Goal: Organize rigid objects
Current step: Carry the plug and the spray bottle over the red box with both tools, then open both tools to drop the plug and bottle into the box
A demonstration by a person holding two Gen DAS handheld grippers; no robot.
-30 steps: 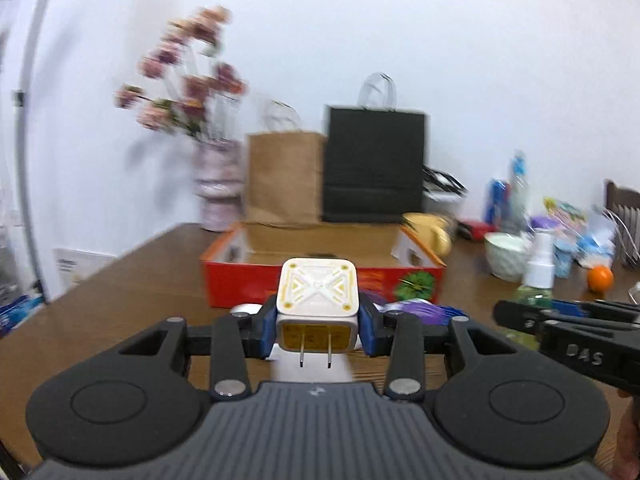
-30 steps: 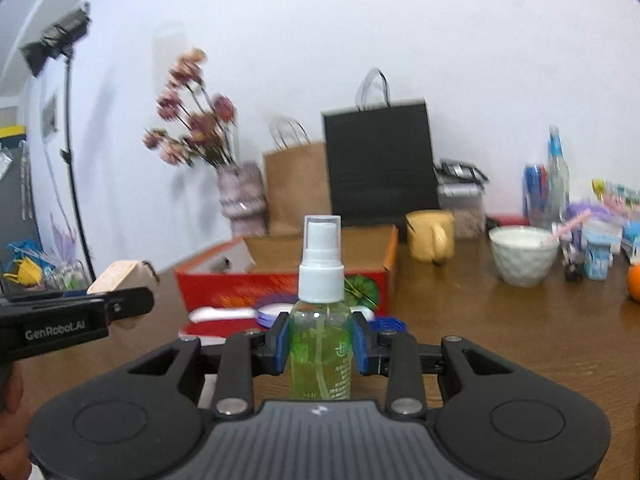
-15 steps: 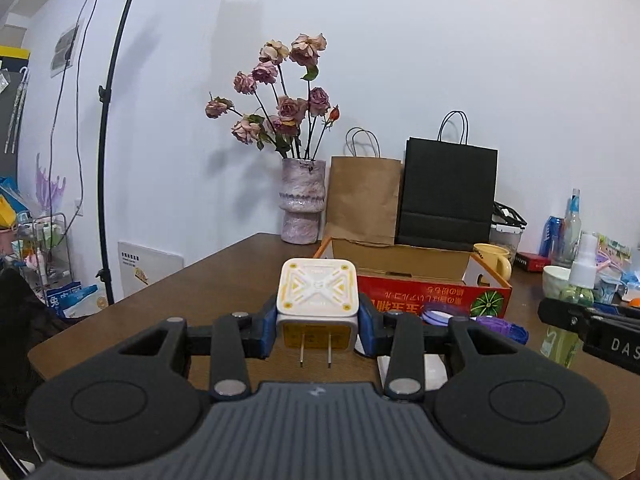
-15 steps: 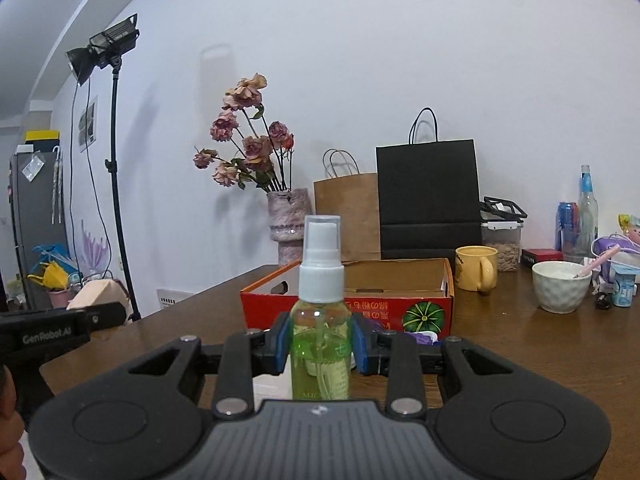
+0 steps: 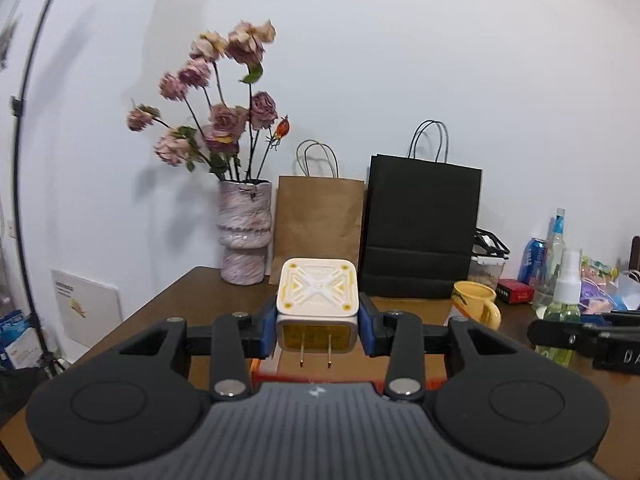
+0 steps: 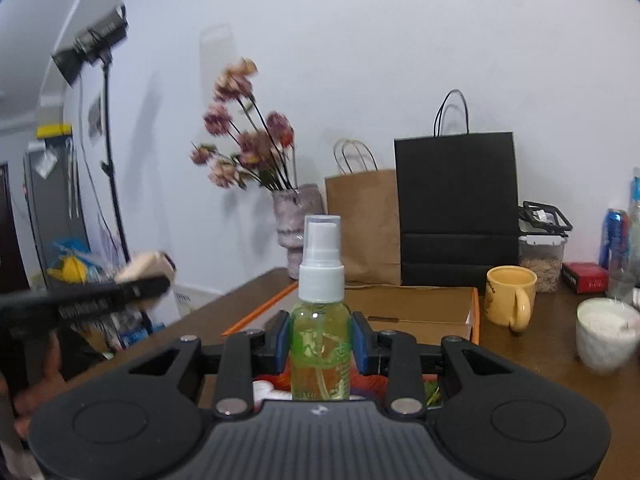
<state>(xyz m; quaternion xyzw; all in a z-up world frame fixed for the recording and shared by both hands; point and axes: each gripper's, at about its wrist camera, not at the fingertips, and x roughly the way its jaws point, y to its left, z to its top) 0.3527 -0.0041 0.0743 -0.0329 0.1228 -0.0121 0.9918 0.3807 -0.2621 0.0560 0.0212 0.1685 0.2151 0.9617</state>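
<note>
- Left tongs (image 5: 318, 334) clamped on charger (image 5: 317, 304), prongs rearward.
- Right tongs (image 6: 320, 342) clamped on spray bottle (image 6: 321, 320).
- Risk: smooth bottle slipping or tilting over box (image 6: 420, 312).

Two paper bags: brown (image 5: 320, 226), black (image 5: 420, 226); one vase (image 5: 245, 232); one mug (image 5: 476, 304)

A black paper bag (image 5: 422, 230) stood against the wall; a brown paper bag (image 5: 318, 230) stood just left of it, a yellow mug (image 5: 476, 302) before its right corner.
</note>
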